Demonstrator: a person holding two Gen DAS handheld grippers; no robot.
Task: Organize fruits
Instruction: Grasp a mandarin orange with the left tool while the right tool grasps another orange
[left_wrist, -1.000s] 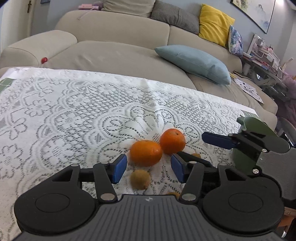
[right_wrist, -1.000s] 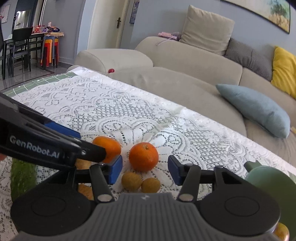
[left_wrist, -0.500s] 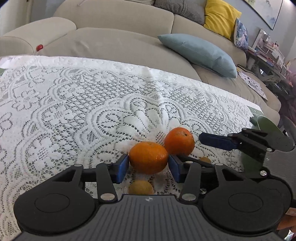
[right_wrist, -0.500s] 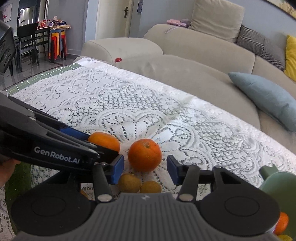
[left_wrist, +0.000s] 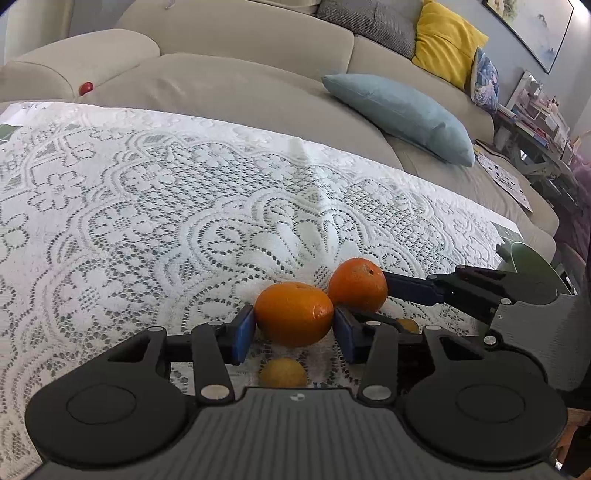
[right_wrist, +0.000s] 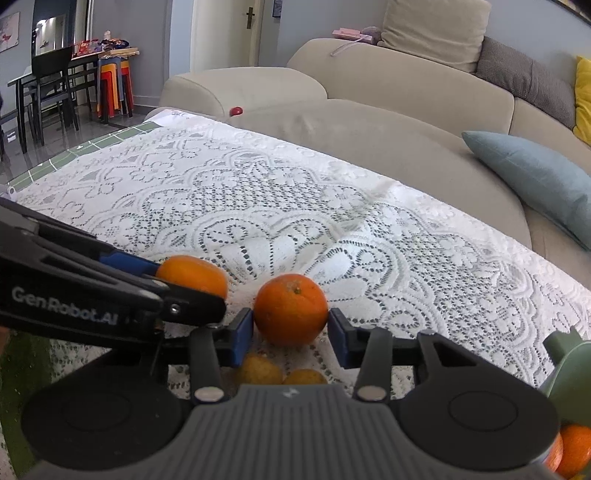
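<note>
Nearest the lens, left wrist view: left gripper (left_wrist: 294, 328) at lower centre, blue pads bracketing the flattened orange (left_wrist: 294, 313), pads touching or all but touching its sides. Judged closed on the fruit, or within a hair of it; firm pressure not confirmed. Long axis of this fruit horizontal, running pad to pad, so the grip spans its widest dimension. Below the grip, at bottom centre: one small yellow-brown fruit (left_wrist: 283, 372) on the lace tablecloth (left_wrist: 147, 221), partly hidden by the gripper body.

Right wrist view: right gripper (right_wrist: 290, 332) at lower centre, pads flanking the round orange (right_wrist: 291, 309), left pad in contact, right pad touching or just short. Same judgement: pinching or nearly so. Two small fruits (right_wrist: 258, 368) beneath, half hidden.

Between the two oranges: touching or nearly so in the left view, the round one up and to the right of the flattened one. Each fruit dead ahead of its own gripper; no reach across required. Likely next move: lift, kept apart to avoid finger collision.

Lower right edge: green bowl (right_wrist: 569, 373), another orange (right_wrist: 576, 452) beside it, probable destination.

Farthest, upper frame: beige sofa (right_wrist: 369, 92).
</note>
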